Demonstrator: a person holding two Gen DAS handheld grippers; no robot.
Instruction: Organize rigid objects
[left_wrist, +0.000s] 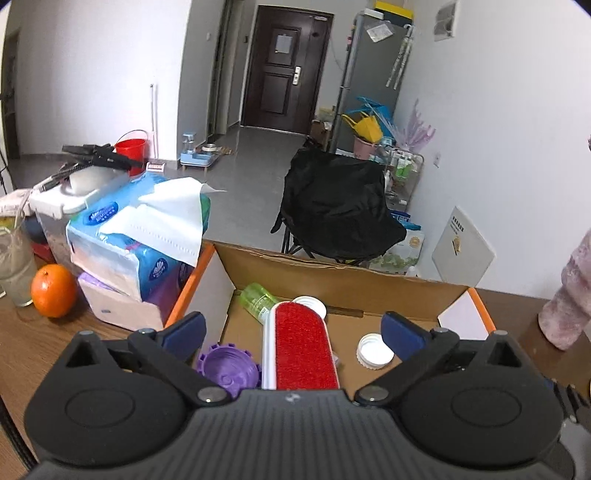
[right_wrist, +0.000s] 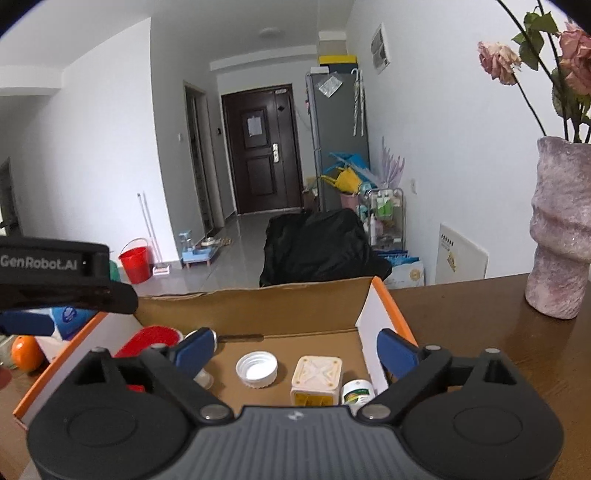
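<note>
Cardboard box (left_wrist: 343, 280) on the surface collects the rigid bits: red lint brush (left_wrist: 304, 347), white cap (right_wrist: 256, 369), cream cube (right_wrist: 317, 380) lie inside. My left tool (left_wrist: 293, 334) and right tool (right_wrist: 295, 352) hang over it, both spread wide, nothing between fingers.

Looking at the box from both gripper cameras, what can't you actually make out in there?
- Lint brush: near end hidden behind the left gripper body, left wrist view.
- Small labelled bottle: lower part hidden behind the right gripper body, label too small, right wrist view.
- Green bottle: partly behind the brush.
</note>
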